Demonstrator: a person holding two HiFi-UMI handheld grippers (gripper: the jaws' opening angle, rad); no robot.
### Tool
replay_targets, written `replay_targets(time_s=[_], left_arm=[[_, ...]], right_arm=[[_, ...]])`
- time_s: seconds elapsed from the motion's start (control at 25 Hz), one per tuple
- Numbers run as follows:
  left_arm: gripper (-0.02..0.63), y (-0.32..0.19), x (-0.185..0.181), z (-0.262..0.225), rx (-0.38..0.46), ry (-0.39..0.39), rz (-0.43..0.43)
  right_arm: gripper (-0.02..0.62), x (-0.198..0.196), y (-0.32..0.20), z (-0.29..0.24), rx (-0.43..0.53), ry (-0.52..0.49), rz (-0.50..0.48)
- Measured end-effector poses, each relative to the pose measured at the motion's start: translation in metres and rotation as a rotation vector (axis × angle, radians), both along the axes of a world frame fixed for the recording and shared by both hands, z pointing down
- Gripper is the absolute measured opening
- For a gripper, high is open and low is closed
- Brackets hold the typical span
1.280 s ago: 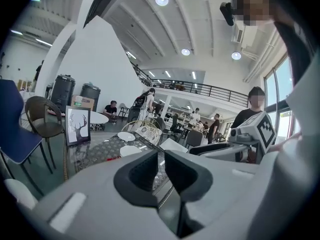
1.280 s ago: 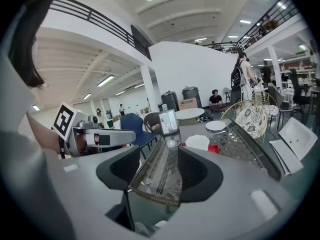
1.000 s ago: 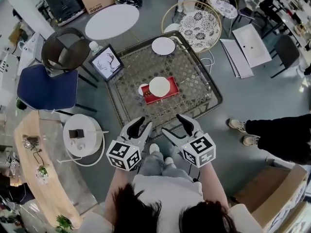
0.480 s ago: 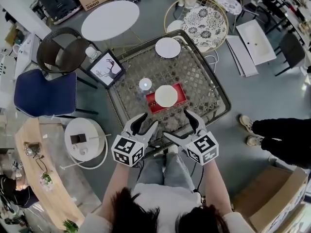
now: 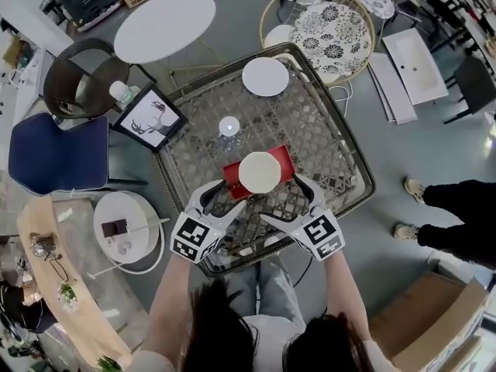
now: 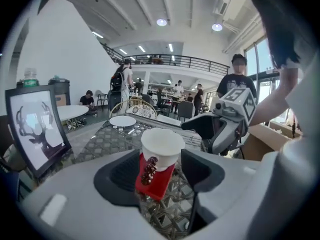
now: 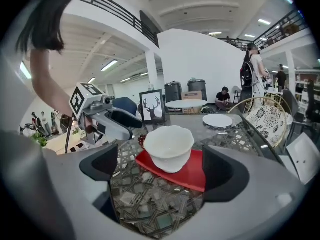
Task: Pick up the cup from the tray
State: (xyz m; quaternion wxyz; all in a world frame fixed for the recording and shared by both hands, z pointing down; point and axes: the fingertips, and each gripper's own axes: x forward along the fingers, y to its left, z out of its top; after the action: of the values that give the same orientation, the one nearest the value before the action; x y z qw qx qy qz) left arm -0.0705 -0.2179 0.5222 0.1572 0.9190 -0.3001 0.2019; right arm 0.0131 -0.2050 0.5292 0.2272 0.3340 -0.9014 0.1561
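cup (image 5: 258, 172) sits on red tray (image 5: 233, 180), just ahead of left gripper (image 5: 222, 200) & right gripper (image 5: 286, 201), both w/ jaws apart, empty. prob. thin ceramic: light, stiff, slick, chippable; pinch across body, below rim.

So the cup (image 5: 259, 171) sits on the tray (image 5: 231, 175), and the tray's on the table (image 5: 333, 146), toward the near side. The left gripper (image 5: 222, 200) is at the tray's near-left corner and the right gripper (image 5: 285, 200) at its near-right. The cup is just ahead of both sets of spread jaws, touching neither. A plate (image 5: 265, 77) lies at the table's far edge, and a picture frame (image 5: 147, 118) stands just off its left side.
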Motion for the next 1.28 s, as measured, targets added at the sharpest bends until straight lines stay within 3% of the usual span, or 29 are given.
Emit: replay_targets(time_s=[0.32,0.48,0.64,1.28], left_arm=[[0.333,-0.033,0.018,0.021,-0.004,0.049,0.218],[0.330,-0.025,0.017,0.033,0.016,-0.045,0.356],[0.333,-0.034,0.029,0.042,0.038,-0.025,0.370],[0.338,-0.026,0.046,0.039,0.089,-0.024,0.496]], right_arm=[[0.554,-0.008,-0.040,0.048,-0.003,0.046,-0.143],[0.524,-0.015,-0.045,0.044,0.021,0.065,-0.201],[0.462,-0.021,-0.045,0.045,0.031,0.025,-0.250],[0.476,-0.022,-0.046,0.042,0.093,0.017,-0.301]])
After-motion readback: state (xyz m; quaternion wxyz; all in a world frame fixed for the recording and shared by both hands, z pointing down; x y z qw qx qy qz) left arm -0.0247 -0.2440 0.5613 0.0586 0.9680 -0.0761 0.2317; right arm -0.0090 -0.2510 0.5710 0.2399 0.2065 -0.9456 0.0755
